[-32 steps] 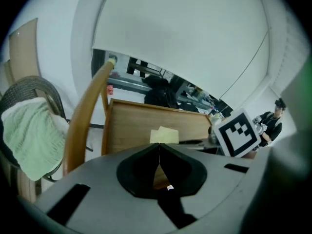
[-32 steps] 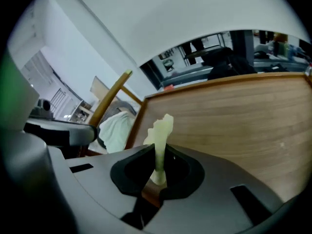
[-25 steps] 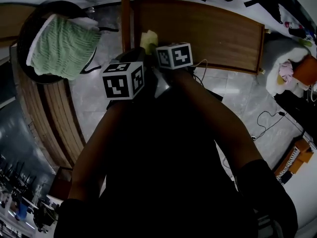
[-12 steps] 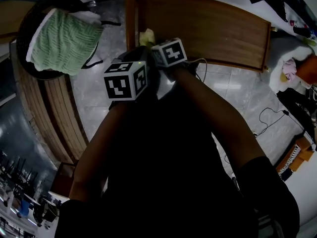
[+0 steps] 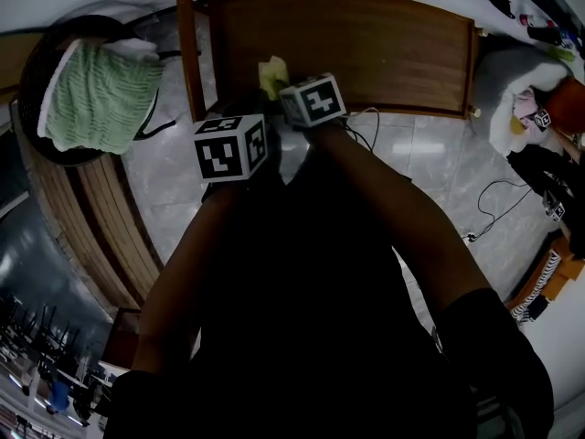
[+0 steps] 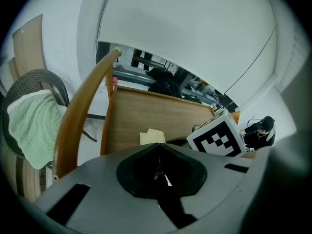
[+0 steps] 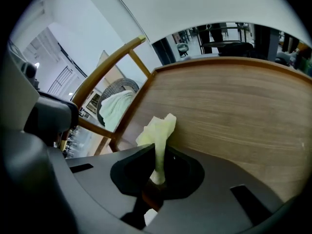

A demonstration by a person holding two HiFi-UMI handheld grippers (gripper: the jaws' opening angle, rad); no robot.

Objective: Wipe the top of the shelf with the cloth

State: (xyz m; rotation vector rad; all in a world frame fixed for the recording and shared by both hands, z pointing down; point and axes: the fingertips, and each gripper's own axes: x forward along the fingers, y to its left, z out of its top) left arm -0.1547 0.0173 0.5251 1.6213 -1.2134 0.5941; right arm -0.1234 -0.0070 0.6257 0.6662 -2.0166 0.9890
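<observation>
Grey tiled floor lay below us, w/ the wooden shelf just ahead. Our right gripper had its jaws pinched on the pale yellow cloth, held at the shelf's near edge; whether it touched the top, we couldn't tell. Left gripper: jaws together, nothing in them. Risk: only a thin fold was pinched, so dragging over wood could've tugged the cloth free.
</observation>
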